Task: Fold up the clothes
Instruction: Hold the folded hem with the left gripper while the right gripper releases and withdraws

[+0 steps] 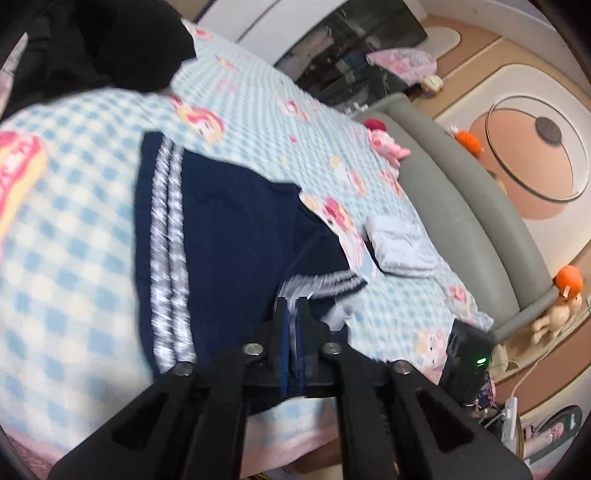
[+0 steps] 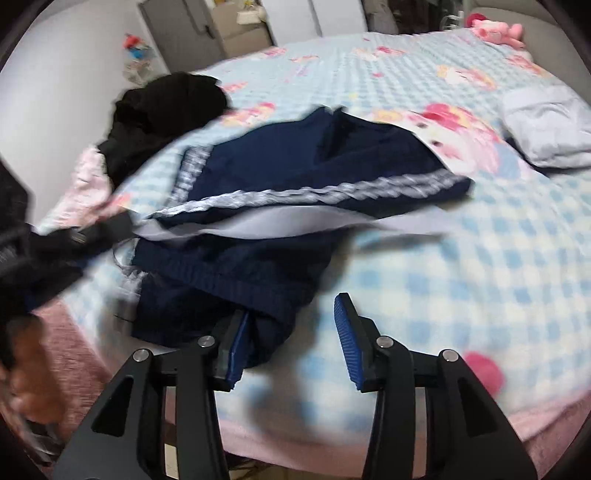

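Navy shorts with white side stripes [image 1: 229, 229] lie spread on the checked blue bedspread [image 1: 74, 240]. My left gripper [image 1: 293, 301] is shut on a striped edge of the shorts, and a strip of fabric shows between its pads. In the right wrist view the same shorts [image 2: 295, 162] have one side lifted, with the pale lining showing under it. My right gripper [image 2: 293, 306] stands open over the near edge of the bed. The waistband's corner rests against its left finger [image 2: 236, 343], and the pads are not pressing on it.
A folded pale garment [image 2: 550, 125] lies to the right on the bedspread [image 2: 480, 258]. A heap of black clothes [image 2: 166, 107] sits at the far left. A pink plush toy [image 2: 498, 29] lies at the head of the bed, and a grey padded bed frame [image 1: 461, 206] runs along the side.
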The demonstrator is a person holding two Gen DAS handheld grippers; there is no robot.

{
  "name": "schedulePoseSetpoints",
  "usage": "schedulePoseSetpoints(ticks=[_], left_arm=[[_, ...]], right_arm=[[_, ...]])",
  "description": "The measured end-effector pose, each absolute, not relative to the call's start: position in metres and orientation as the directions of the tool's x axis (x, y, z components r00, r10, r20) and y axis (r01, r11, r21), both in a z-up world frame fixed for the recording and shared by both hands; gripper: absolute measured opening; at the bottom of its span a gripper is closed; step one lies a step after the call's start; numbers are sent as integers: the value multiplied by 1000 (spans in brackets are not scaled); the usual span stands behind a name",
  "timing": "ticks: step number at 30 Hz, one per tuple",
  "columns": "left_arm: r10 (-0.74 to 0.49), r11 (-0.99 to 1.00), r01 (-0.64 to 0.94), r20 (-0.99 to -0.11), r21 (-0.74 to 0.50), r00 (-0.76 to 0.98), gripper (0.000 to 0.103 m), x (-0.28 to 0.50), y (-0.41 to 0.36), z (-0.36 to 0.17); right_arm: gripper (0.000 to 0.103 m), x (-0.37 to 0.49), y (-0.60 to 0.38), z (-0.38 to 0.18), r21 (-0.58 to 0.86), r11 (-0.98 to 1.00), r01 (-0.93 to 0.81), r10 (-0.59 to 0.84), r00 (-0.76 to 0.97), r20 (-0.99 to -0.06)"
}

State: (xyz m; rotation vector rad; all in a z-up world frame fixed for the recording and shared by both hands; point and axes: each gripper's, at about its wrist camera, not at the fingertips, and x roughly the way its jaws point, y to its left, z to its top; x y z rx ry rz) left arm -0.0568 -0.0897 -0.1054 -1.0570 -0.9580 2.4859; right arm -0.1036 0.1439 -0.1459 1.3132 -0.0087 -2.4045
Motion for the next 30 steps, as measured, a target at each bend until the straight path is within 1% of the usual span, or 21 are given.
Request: schedulePoseSetpoints(ticks=[1, 4, 5, 7, 8, 9, 10, 11, 16, 18, 20, 22, 23, 24, 25, 27, 28, 30], left_arm=[[483, -733, 13, -534, -680, -694, 3, -56, -94, -107], [531, -679, 43, -530, -733, -661, 3, -57, -106, -120], [547, -662, 51, -528, -748, -650, 4, -57, -108, -125], [593, -618, 54, -511, -784, -622, 9, -59, -108, -134], [608, -607, 53, -506, -793, -613, 18, -60, -107, -137], [613, -610, 48, -510, -791, -604, 36, -62, -104, -138], [621, -614, 41, -514, -788, -592, 44, -64, -100, -140], [631, -617, 31, -517, -787, -578, 48, -66, -95, -141], [612, -686, 16, -588, -728, -528, 46, -74, -68, -151], [611, -698, 3, -598, -716, -519, 46, -78, -60, -152], [618, -702, -14, -599, -712, -510, 44, -82, -54, -153], [617, -709, -30, -600, -704, -509, 39, -84, -49, -152], [613, -718, -38, -605, -695, -508, 32, -85, -46, -151], [608, -728, -48, -612, -684, -506, 24, -85, -43, -149], [595, -743, -54, -621, -668, -510, 23, -85, -40, -147], [558, -777, -58, -643, -627, -524, 12, -84, -35, -143], [539, -793, -60, -653, -606, -532, 11, -83, -33, -140], [513, -806, -62, -644, -588, -567, 9, -78, -37, -131]], right_arm=[[43, -105, 147, -149, 187, -926, 329, -333, -475, -814], [43, -106, 161, -150, 294, -905, 308, -410, -449, -794], [44, -105, 161, -148, 302, -899, 317, -423, -448, -788], [44, -102, 159, -145, 309, -888, 340, -442, -452, -775], [44, -101, 158, -143, 315, -882, 350, -454, -453, -768], [44, -100, 158, -142, 326, -878, 352, -464, -449, -764], [44, -99, 159, -141, 337, -873, 353, -473, -446, -760], [44, -98, 159, -141, 345, -871, 351, -479, -442, -759], [44, -96, 163, -140, 339, -869, 360, -477, -432, -765], [44, -92, 165, -138, 331, -865, 377, -480, -426, -767], [44, -88, 163, -138, 265, -883, 388, -431, -443, -786], [44, -84, 161, -139, 179, -900, 398, -367, -468, -804], [44, -83, 160, -140, 169, -900, 401, -360, -468, -807], [44, -83, 161, -140, 179, -899, 400, -367, -464, -807], [44, -84, 163, -141, 198, -898, 394, -378, -458, -805], [43, -86, 166, -142, 234, -895, 381, -400, -448, -800], [43, -87, 168, -143, 245, -895, 373, -405, -447, -798], [41, -88, 169, -142, 248, -896, 368, -405, -450, -796]])
